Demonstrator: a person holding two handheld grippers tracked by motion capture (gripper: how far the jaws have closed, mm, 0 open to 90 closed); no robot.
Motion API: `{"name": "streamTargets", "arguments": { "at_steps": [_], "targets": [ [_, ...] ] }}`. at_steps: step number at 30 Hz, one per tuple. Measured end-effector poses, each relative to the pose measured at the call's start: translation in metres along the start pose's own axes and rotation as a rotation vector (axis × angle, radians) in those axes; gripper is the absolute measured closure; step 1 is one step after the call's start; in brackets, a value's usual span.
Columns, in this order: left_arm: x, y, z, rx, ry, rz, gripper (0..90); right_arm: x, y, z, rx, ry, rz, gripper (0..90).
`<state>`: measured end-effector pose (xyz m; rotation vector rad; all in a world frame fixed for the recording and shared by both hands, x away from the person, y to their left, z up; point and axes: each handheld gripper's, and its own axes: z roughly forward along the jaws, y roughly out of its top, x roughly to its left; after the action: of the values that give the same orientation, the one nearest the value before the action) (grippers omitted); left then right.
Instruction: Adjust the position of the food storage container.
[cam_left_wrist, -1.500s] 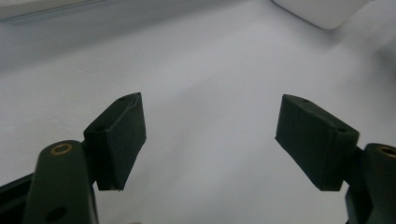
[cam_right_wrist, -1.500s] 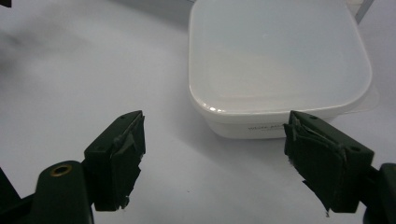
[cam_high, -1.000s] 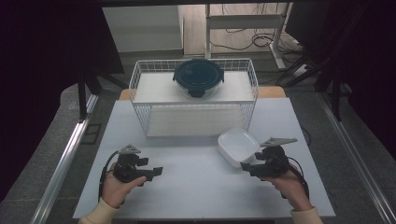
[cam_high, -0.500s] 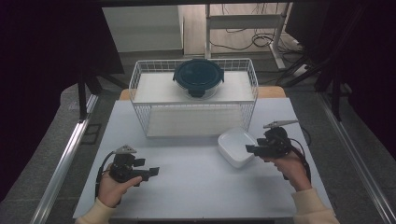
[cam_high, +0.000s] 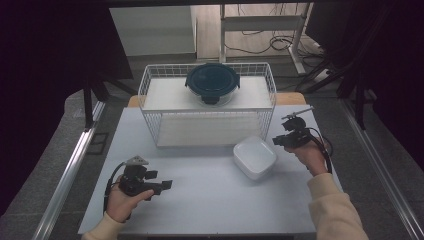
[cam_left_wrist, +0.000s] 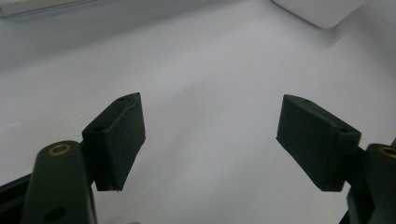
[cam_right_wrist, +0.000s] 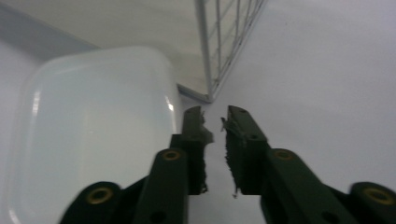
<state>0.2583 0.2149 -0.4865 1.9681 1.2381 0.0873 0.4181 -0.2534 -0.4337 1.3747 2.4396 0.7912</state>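
Note:
My left gripper rests low over the white table at the front left, open wide with nothing between its jaws. My right gripper hovers just right of a white square container, close to the front right corner of the wire basket. Its jaws have just been closing and stand with only a narrow gap, nothing between them. The left jaw lies beside the container's rim. A dark blue lidded round bowl sits on top of the basket.
The table's right edge runs close to my right hand. Metal rails flank the table on both sides. A corner of the white container shows far ahead in the left gripper view.
The right gripper has moved away from me along the container's right side toward the basket corner, and its jaws have narrowed from wide to nearly together. The left gripper stayed put.

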Motion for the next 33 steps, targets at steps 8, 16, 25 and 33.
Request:
{"name": "streamTargets", "arguments": {
  "at_steps": [8,16,25,33],
  "targets": [
    [-0.001,0.000,0.000,-0.002,-0.005,0.001,23.0,0.003,0.000,0.024,0.079,-0.015,-0.097,88.9],
    [0.002,-0.001,-0.002,-0.025,-0.002,-0.006,24.3,0.016,-0.001,0.033,0.092,-0.019,-0.178,89.4],
    [0.002,-0.001,-0.003,-0.027,-0.010,-0.016,24.2,0.036,-0.004,0.030,0.081,0.011,-0.230,89.5],
    [0.003,-0.001,-0.002,-0.023,-0.008,-0.017,24.1,0.058,-0.007,0.028,0.071,0.040,-0.251,89.5]
  ]
}}
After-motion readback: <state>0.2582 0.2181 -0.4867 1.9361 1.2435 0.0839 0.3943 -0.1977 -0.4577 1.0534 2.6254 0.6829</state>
